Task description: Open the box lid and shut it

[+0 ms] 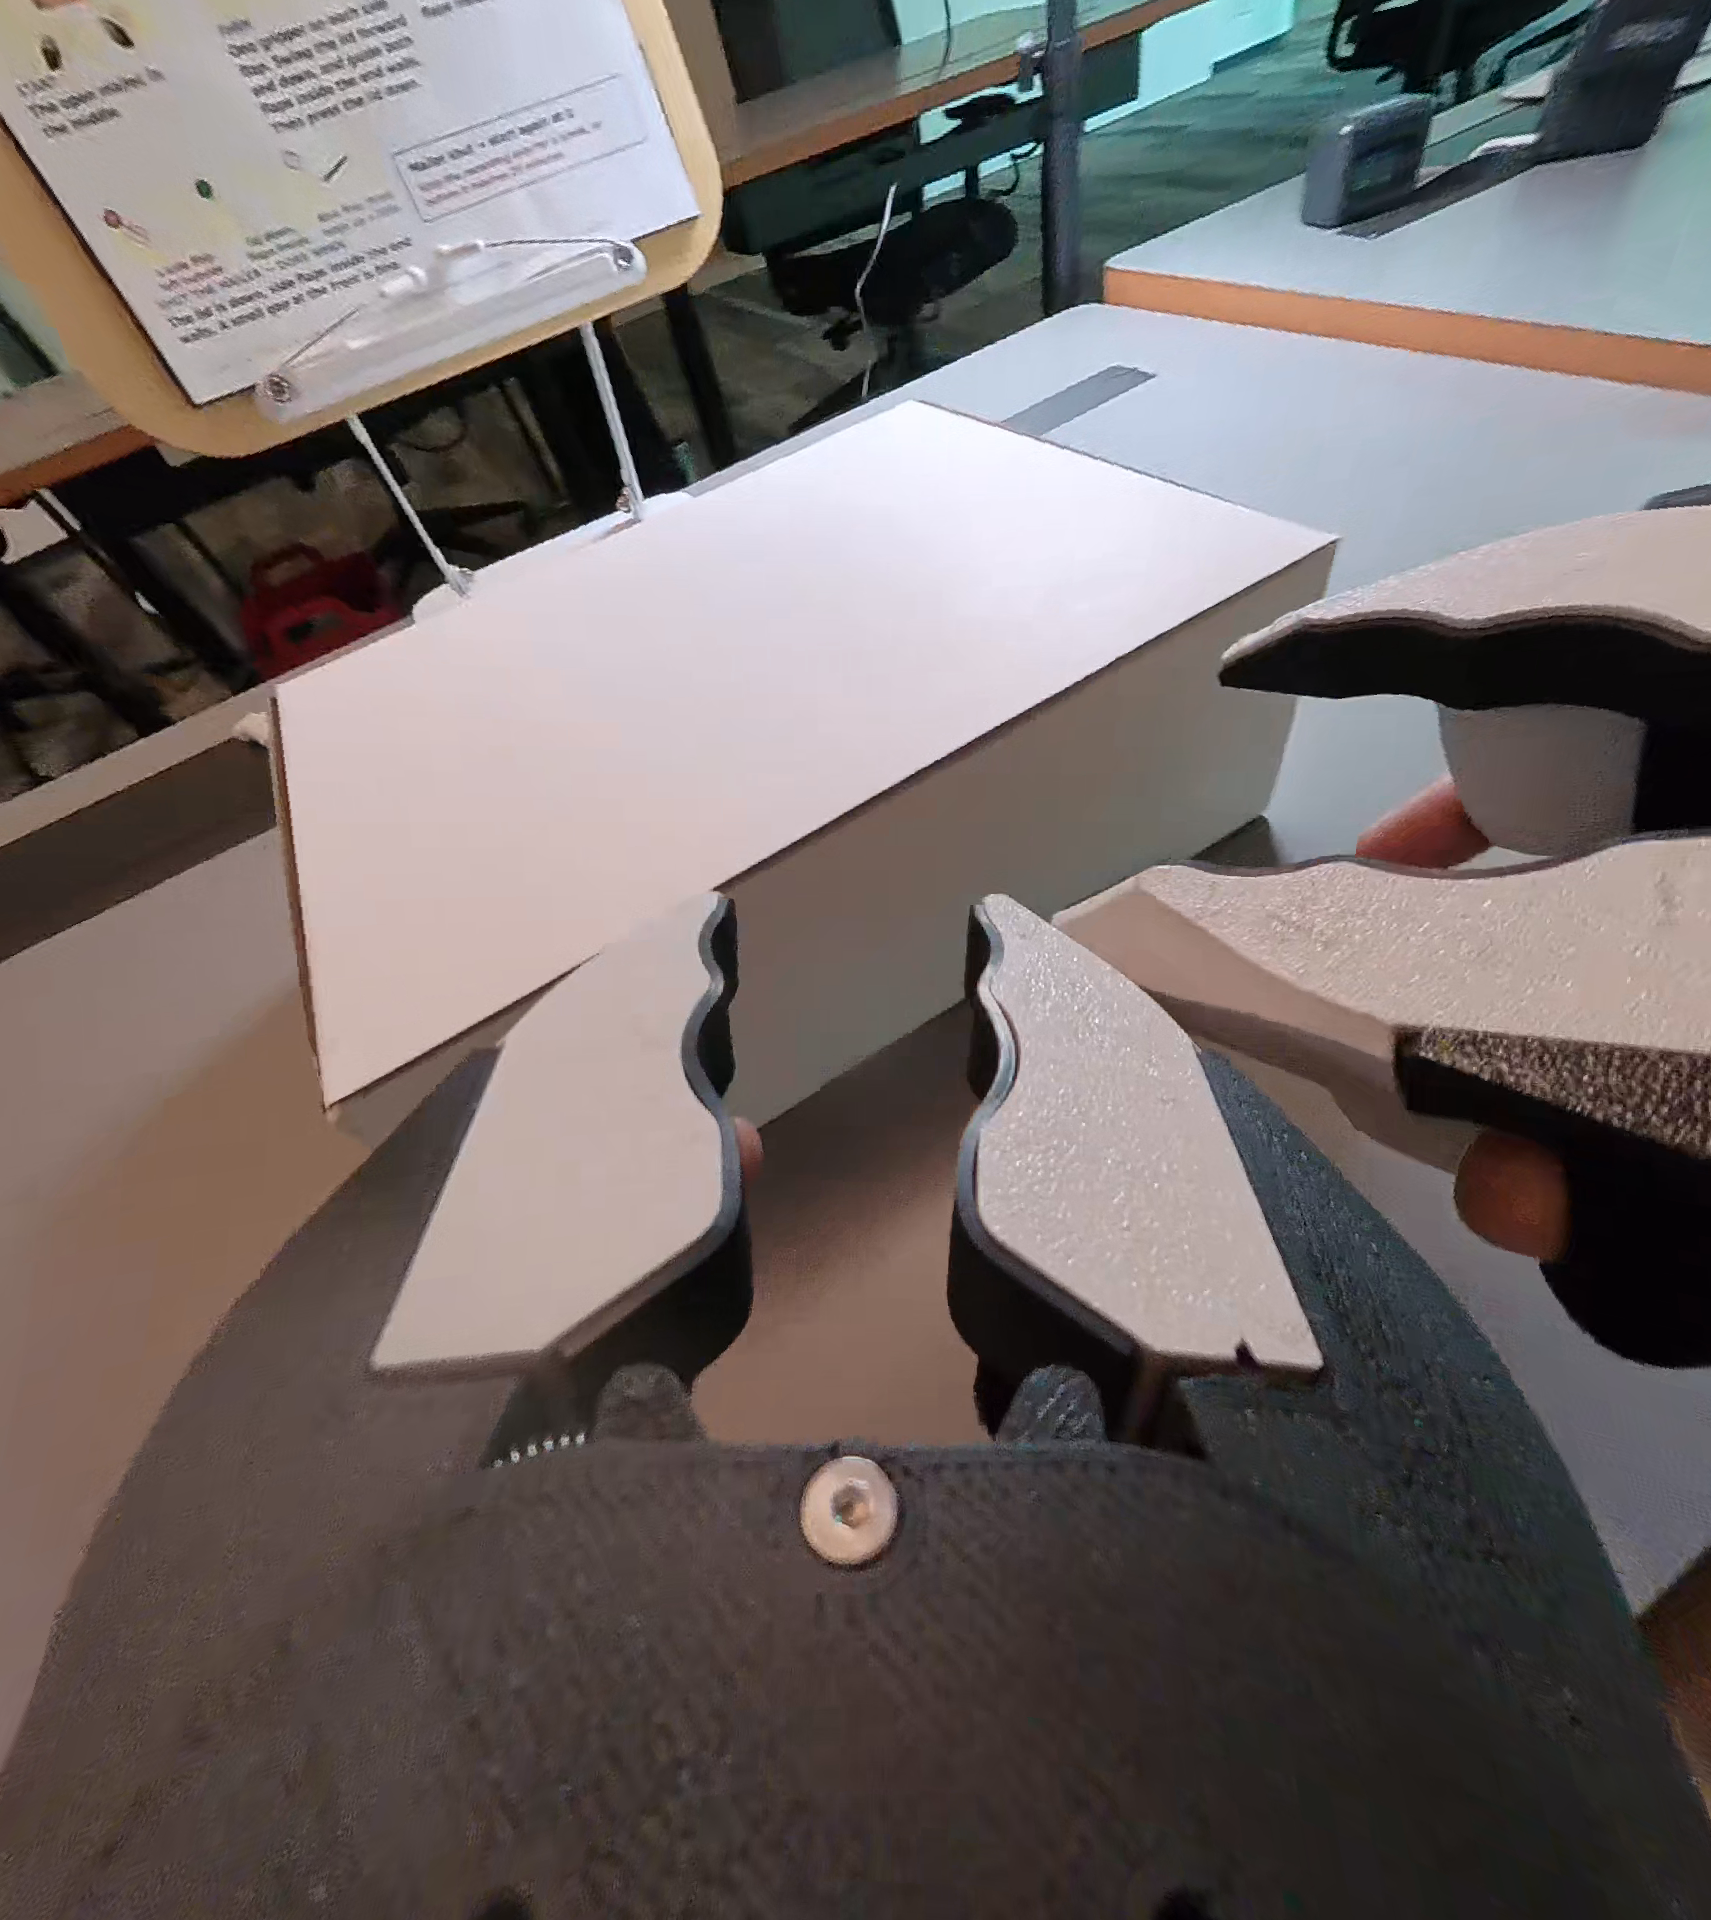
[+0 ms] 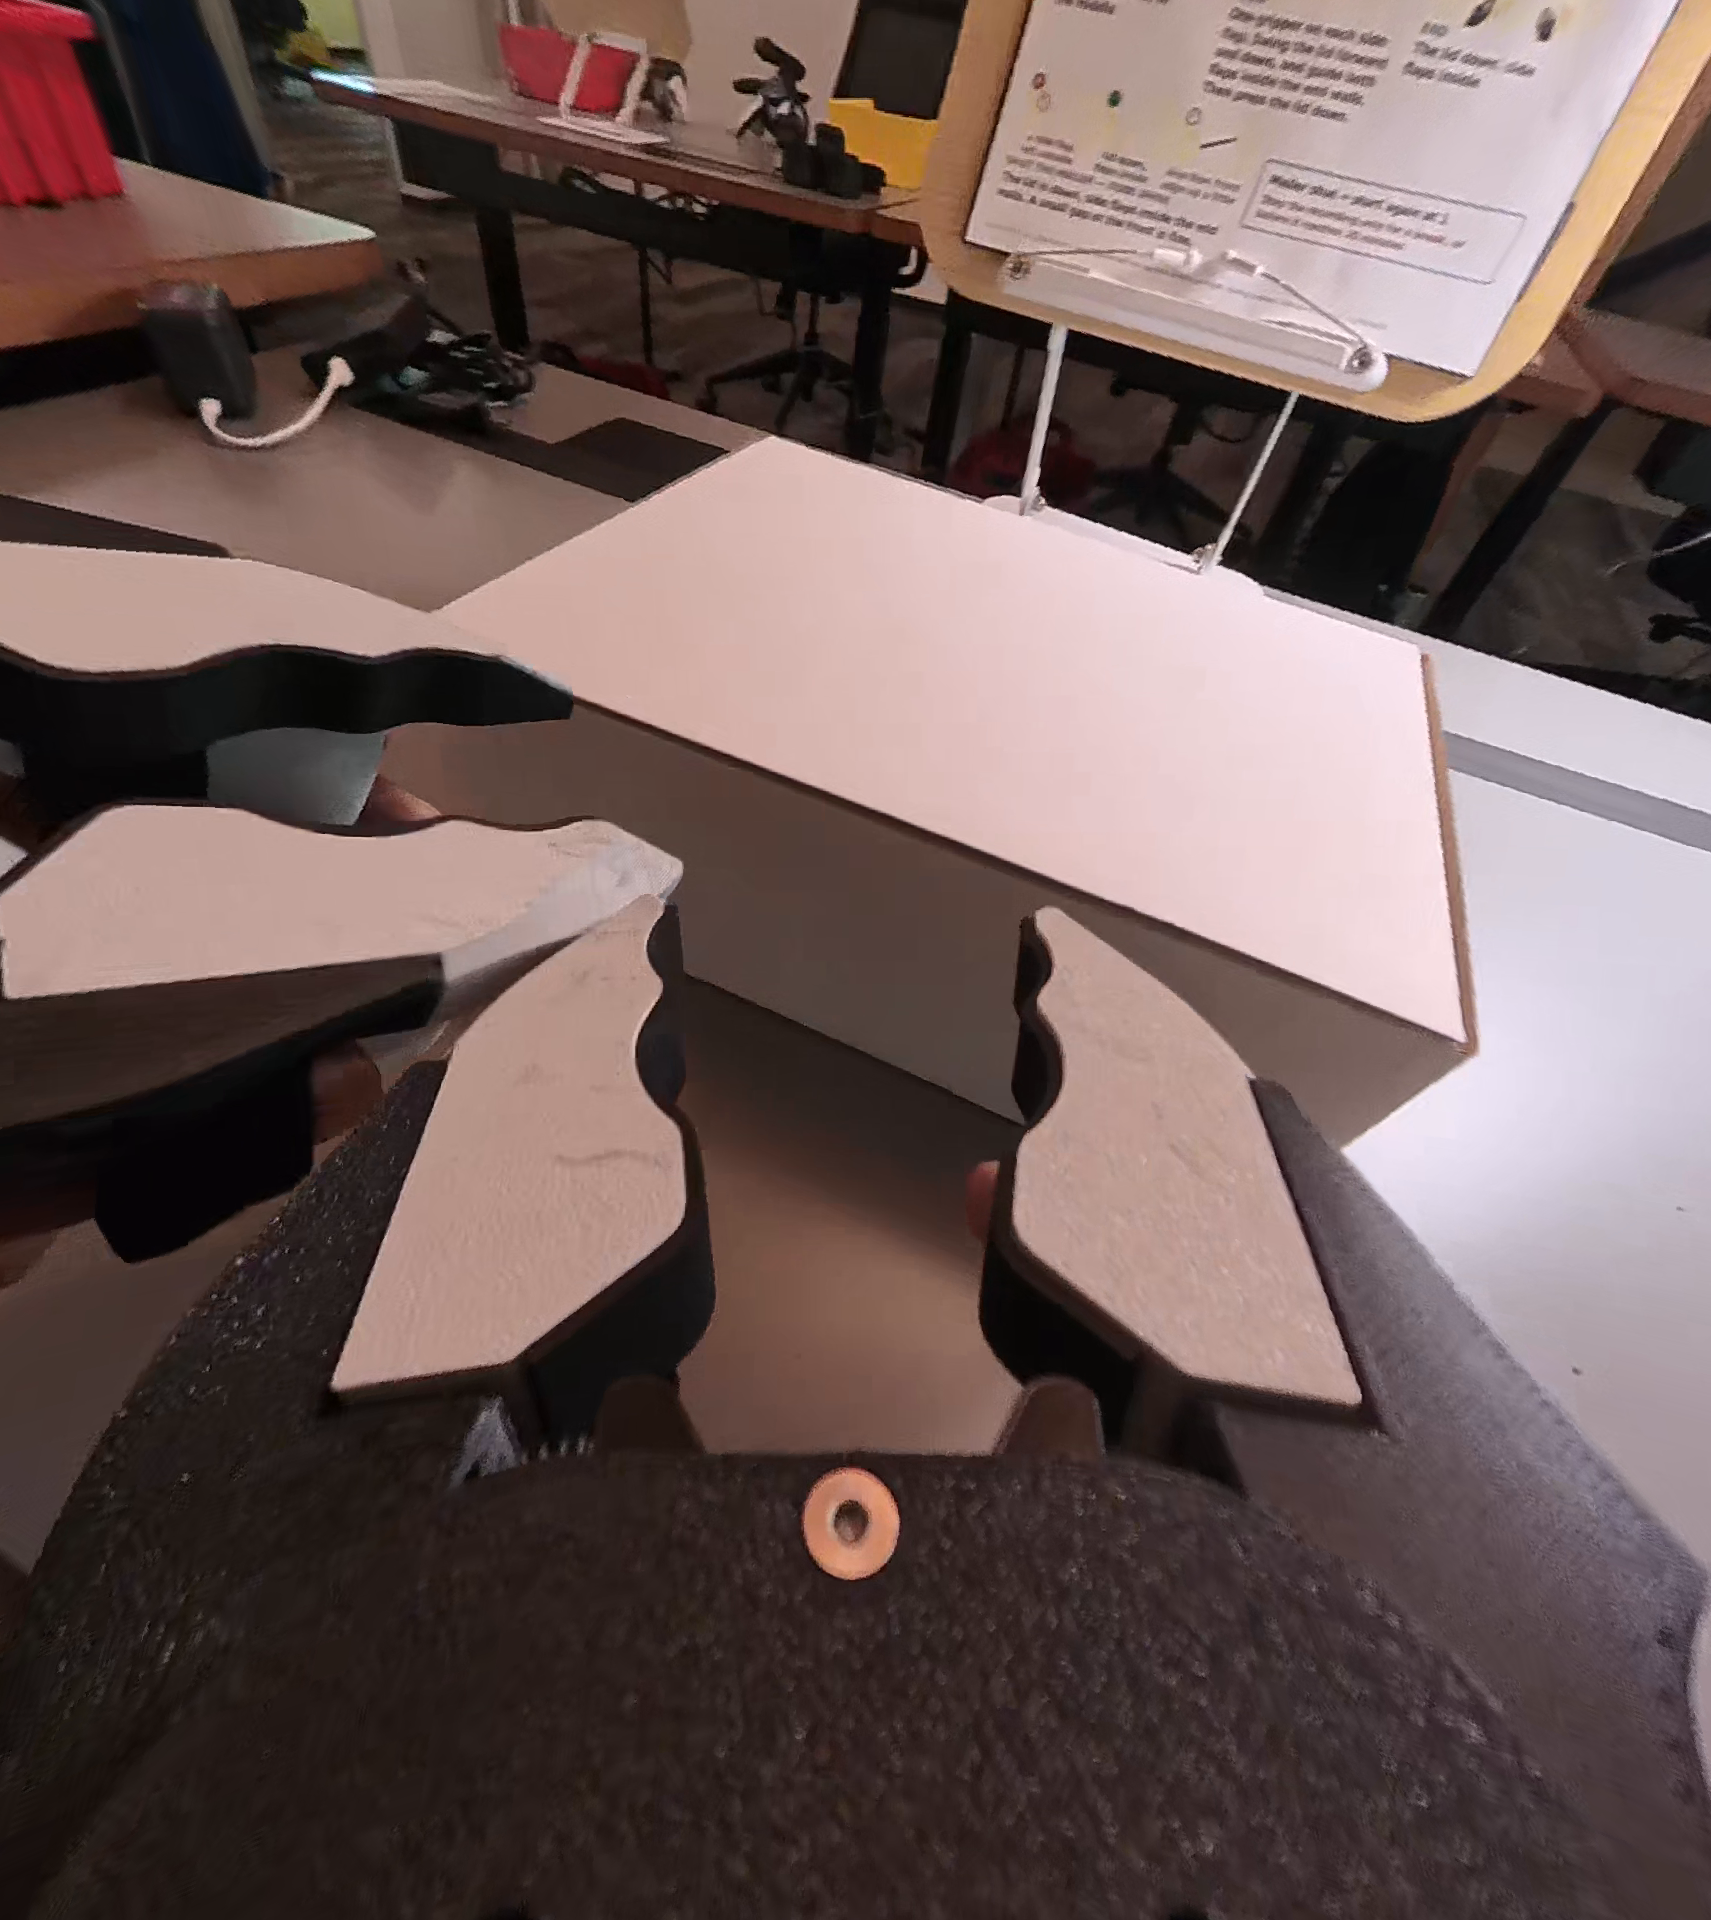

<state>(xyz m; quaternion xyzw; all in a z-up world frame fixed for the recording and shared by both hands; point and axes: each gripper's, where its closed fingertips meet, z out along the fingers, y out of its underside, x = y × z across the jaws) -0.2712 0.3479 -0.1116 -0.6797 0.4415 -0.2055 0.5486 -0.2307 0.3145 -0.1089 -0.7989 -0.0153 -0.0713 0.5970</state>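
Before the box: two hand-held grippers hover side by side at its near long wall, neither touching it.
Box: white cardboard box [image 1: 726,727] lies on the pale desk [image 1: 51,1195], directly ahead of both tools, lid [image 2: 986,707] flat and closed.
Long axis: runs across both views, roughly crosswise to the fingers, so the long front wall faces the tools.
Left hand-held gripper [image 1: 846,1023]: released, jaws parted, nothing between them; tips just short of the box's front wall, near the lid's front edge.
Right hand-held gripper [image 2: 846,1023]: also released and empty; aimed at the front wall, toward the box's right end.
Nearer: too close to call; both sit about level before the front wall.
Contents: hidden under the closed lid; cannot tell.
Behind the box: a stand with a printed sheet [image 1: 331,177] rises past the far edge.
Judgement: the opening lift looks not yet begun; it likely turns on catching the lid's front edge.
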